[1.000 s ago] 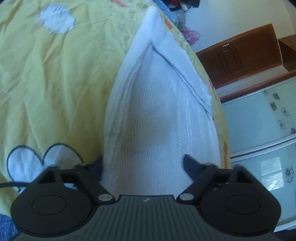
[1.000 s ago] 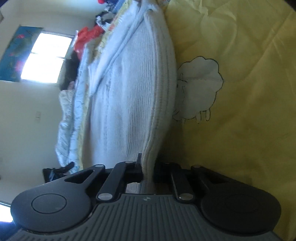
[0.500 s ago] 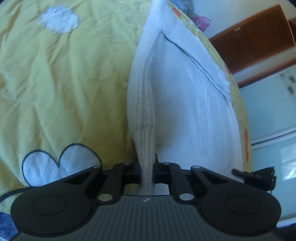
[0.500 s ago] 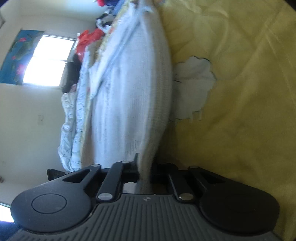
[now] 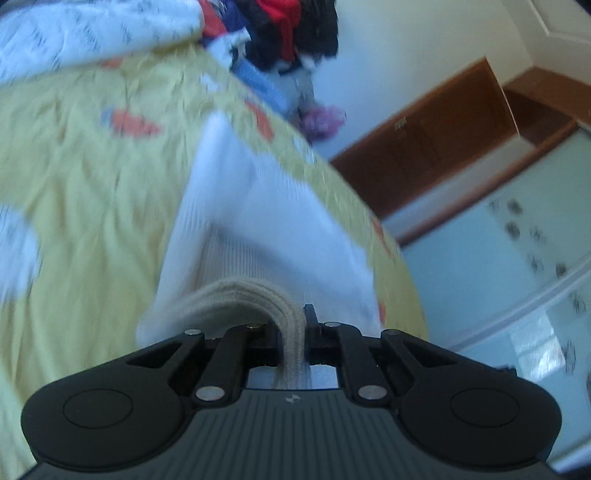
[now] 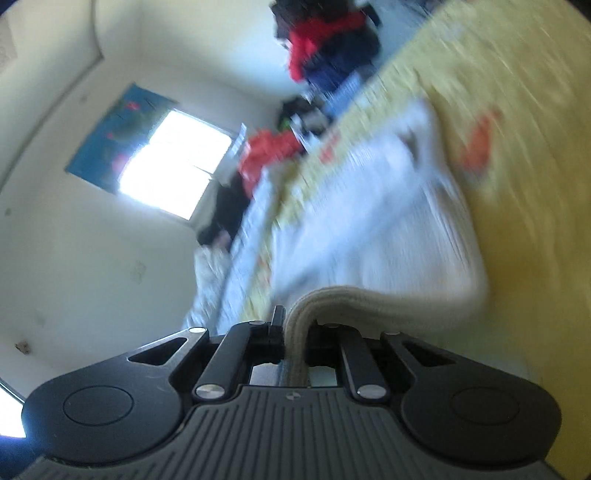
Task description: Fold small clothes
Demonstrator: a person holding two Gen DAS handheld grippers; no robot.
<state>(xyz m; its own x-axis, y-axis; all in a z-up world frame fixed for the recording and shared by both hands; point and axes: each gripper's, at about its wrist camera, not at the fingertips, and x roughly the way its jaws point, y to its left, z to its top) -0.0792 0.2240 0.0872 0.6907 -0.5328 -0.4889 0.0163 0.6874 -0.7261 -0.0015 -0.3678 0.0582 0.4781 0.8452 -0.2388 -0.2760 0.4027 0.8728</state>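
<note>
Both grippers clamped on ribbed hem | L gripper (image 5: 291,332) & R gripper (image 6: 295,332) pinch white knit garment (image 5: 258,206) by its beige band, rest trailing on yellow bedspread (image 5: 92,177) | soft, light, floppy, sags btwn grips | hold thick hem corners, keep taut

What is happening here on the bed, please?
A person is folding a white knitted garment on a yellow bedspread, using a handheld gripper in each hand. The left gripper and the right gripper are each shut on the garment's ribbed hem, which arches up between them while the rest of the garment lies on the bedspread. A pile of other clothes waits at the far end.
</note>
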